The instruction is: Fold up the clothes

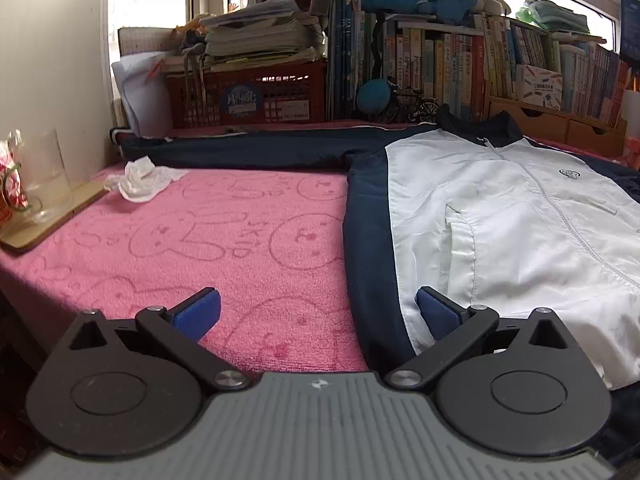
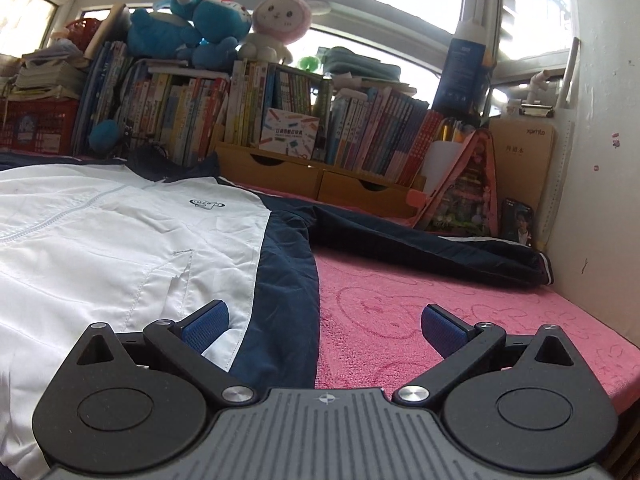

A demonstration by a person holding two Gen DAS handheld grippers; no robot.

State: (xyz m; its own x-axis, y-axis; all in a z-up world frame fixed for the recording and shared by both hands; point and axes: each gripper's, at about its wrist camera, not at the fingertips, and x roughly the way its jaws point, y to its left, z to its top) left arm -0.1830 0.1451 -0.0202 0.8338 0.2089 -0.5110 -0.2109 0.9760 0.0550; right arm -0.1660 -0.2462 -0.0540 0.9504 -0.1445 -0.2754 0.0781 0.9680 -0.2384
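A white and navy jacket (image 1: 500, 216) lies flat, front up, on a table covered by a pink towel (image 1: 240, 240). In the left wrist view it fills the right half of the frame, one navy sleeve (image 1: 248, 148) stretching toward the upper left. The left hand-held gripper (image 1: 318, 312) is spread wide and holds nothing, straddling the jacket's navy side edge. Bare pink towel fills the centre left; a crumpled tissue (image 1: 140, 180) and glass jar (image 1: 40, 176) sit at left.

In the right wrist view, the right hand-held gripper (image 2: 326, 322) is likewise wide open and empty over the opposite navy edge. The other sleeve (image 2: 432, 248) reaches right toward the wall (image 2: 600, 160); open towel lies lower right. Bookshelves (image 2: 320, 128) line the far edge.
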